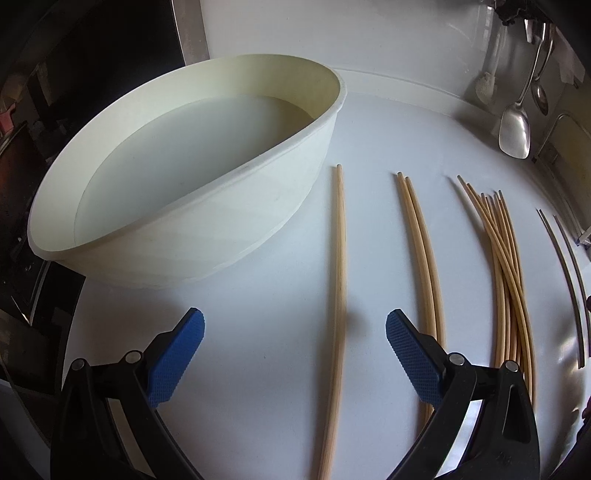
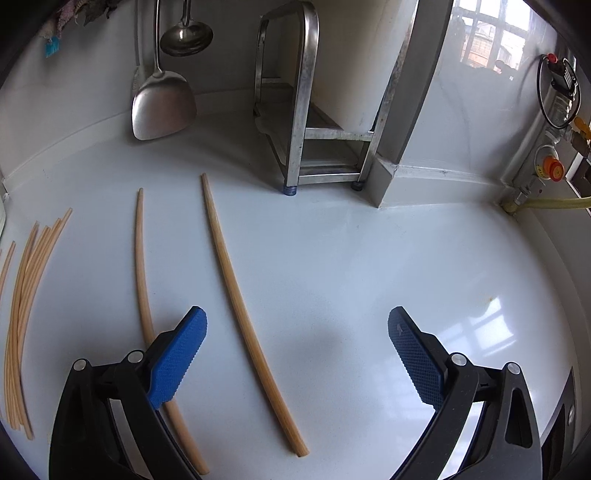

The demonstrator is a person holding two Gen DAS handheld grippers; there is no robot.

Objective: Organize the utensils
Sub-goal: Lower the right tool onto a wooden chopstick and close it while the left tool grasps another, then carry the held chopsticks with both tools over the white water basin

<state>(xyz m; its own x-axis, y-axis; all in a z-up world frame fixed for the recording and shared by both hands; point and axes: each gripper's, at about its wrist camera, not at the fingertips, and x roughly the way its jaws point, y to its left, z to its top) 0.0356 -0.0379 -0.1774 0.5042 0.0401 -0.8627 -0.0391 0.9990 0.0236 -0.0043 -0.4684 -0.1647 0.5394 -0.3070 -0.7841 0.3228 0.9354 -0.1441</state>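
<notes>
1. Through my left camera, a single pale wooden chopstick [image 1: 339, 295] lies on the white counter [image 1: 258, 314] and runs lengthwise through the gap between my jaws, nearer the right-hand pad and touching neither.
2. A pair of chopsticks [image 1: 419, 251] lies just past the right-hand pad, side by side; their near ends pass behind that finger.
3. Farther out on that side sits a loose bundle of thin chopsticks [image 1: 504, 266], fanned at the far tips, and beyond it two grey metal chopsticks [image 1: 569, 273] near the edge of view.
4. My left gripper [image 1: 294, 334] is spread wide and has hold of nothing.
5. Ahead and off the left-hand pad stands a cream oval tub [image 1: 207, 236]; I see nothing inside it.
6. Through my right camera, one chopstick [image 2: 243, 310] lies between my jaws, angled from far left toward near centre and clear of both pads.
7. A second chopstick [image 2: 142, 266] passes under the left-hand finger.
8. The thin bundle [image 2: 26, 314] lies well outside the left-hand pad.
9. My right gripper [image 2: 297, 334] is likewise wide apart, gripping nothing.
10. Far ahead, a metal spatula [image 2: 164, 107] and a ladle [image 2: 186, 35] hang at the wall, beside a steel rack [image 2: 306, 110].
</notes>
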